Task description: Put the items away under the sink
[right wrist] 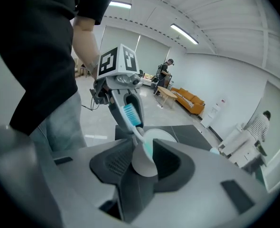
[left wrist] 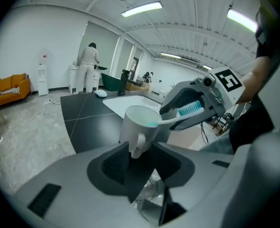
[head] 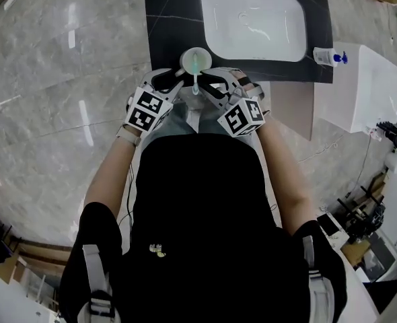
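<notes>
Both forearms (head: pixel 114 170): bare, angled inward, meeting by the dark veined tabletop (head: pixel 171 19).
Mug (head: pixel 196 60): white, smooth, round; handle pinched by fingers of left gripper (left wrist: pixel 140 156).
Toothbrush (head: pixel 196 79): slim white stem, teal bristles, leaning in mug; right gripper (right wrist: pixel 142 158) fingers pressed on it.

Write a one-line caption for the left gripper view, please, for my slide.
Left tongs grip a white mug by its handle; a toothbrush with teal bristles leans out of it.

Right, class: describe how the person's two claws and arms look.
The left claw and right claw are grey shells with black ribbed pads; each carries a white cube with black square markers. The person wears a black short-sleeved top.
</notes>
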Demonstrator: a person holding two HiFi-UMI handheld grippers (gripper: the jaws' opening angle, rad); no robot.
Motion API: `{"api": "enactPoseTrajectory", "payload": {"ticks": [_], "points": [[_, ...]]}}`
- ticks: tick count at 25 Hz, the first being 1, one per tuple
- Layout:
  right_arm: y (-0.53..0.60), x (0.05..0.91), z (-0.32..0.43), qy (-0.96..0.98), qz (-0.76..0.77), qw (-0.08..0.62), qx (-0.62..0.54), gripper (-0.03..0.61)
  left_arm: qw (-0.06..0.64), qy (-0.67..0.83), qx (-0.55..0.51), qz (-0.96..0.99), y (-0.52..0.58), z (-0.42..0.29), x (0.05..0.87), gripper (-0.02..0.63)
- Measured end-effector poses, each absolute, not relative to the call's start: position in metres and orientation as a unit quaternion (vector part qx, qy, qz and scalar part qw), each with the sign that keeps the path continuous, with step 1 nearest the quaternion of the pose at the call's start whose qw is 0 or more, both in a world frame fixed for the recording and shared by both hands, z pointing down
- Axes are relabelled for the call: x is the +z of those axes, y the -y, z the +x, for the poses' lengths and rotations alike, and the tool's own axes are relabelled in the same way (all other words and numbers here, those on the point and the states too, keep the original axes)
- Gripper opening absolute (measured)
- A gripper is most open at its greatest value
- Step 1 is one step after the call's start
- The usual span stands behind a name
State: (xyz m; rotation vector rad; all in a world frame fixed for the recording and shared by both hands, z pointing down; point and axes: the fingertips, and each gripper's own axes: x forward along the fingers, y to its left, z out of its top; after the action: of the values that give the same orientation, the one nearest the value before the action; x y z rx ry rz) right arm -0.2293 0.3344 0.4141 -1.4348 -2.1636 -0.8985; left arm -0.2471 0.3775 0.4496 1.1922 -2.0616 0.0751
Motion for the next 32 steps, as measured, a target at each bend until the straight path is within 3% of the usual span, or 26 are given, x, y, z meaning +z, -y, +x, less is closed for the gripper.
{"api": "enactPoseTrajectory", "payload": {"ticks": [5, 10, 15, 24, 32], "points": [[-0.345, 0.419, -0.234, 0.768, -0.509, 0.186, -0.342, 0.138, 0.358, 0.797, 0.051, 0.483, -0.365, -0.257, 0.45, 0.144], [-0.353, 0.417, -0.234, 0.767, -0.509, 0.167, -0.353, 0.079, 0.356, 0.786, 0.07, 0.5, -0.359, -0.259, 0.452, 0.135], [-0.357, 0.401, -0.24, 0.794, -0.494, 0.154, -0.319, 0.054, 0.338, 0.789, 0.084, 0.507, -0.359, -0.26, 0.45, 0.077], [-0.34, 0.351, -0.263, 0.871, -0.42, 0.164, -0.196, 0.051, 0.315, 0.797, 0.117, 0.502, -0.36, -0.26, 0.447, 0.064], [-0.287, 0.293, -0.297, 0.942, -0.303, 0.125, -0.065, 0.05, 0.304, 0.804, 0.11, 0.499, -0.359, -0.27, 0.436, 0.063]]}}
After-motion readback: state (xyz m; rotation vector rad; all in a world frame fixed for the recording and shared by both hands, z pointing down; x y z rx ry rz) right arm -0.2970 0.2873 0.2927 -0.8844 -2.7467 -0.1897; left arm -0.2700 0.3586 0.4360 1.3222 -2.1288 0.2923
